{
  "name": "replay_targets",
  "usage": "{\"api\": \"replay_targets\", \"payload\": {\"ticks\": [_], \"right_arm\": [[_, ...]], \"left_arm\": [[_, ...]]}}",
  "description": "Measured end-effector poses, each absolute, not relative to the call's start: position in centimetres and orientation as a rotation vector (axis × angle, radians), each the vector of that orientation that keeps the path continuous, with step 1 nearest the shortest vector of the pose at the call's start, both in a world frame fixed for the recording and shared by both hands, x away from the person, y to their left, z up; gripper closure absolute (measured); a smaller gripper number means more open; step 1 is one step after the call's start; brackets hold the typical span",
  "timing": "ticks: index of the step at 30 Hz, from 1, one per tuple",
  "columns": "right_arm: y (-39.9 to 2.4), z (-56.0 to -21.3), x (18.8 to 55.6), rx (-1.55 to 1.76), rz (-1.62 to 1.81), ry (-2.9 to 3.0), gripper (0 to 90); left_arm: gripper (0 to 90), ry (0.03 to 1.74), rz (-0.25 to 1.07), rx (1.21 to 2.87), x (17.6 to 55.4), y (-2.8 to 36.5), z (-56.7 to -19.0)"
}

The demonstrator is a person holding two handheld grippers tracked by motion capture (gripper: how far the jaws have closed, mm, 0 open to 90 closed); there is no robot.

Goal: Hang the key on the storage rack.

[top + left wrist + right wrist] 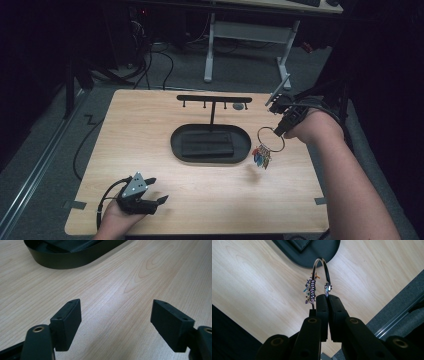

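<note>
Left gripper (159, 200): near table edge, low over the pale wooden tabletop (150, 130), jaws spread wide with nothing between them. Right gripper (278, 132): raised at the table's right side, jaws pressed together, pinching a large silver metal ring (270, 139); coloured leaf-shaped charms (261, 157) dangle below it, just beside the black oval tray (176, 145). Farther back: black T-shaped hook stand (213, 99).

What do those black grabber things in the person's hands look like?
Each hand carries a black gripper with two flat, blocky jaws. The left gripper has a grey three-cornered plate dotted with small marks on top and a black cable looping out behind it. Its pads are matte rectangles with small screw holes, on rounded arms with brass-coloured rivets. The right gripper trails black cables too. Both forearms are bare, with no sleeves.
</note>
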State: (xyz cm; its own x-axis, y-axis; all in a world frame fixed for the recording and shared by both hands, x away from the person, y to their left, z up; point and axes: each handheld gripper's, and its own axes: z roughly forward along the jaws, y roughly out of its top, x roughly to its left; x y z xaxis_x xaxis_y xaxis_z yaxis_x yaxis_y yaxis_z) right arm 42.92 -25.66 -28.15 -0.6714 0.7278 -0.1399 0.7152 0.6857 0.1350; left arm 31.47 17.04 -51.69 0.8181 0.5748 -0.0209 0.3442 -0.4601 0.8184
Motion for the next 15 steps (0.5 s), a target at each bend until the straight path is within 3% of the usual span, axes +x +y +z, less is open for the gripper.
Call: {"api": "replay_targets", "payload": {"ticks": [15], "right_arm": [[-23.6, -26.9, 46.2, 1.169, 0.154, 2.69, 88.2]], "left_arm": [[25.2, 0.676, 0.315, 2.104, 31.5, 17.1, -51.8]]}}
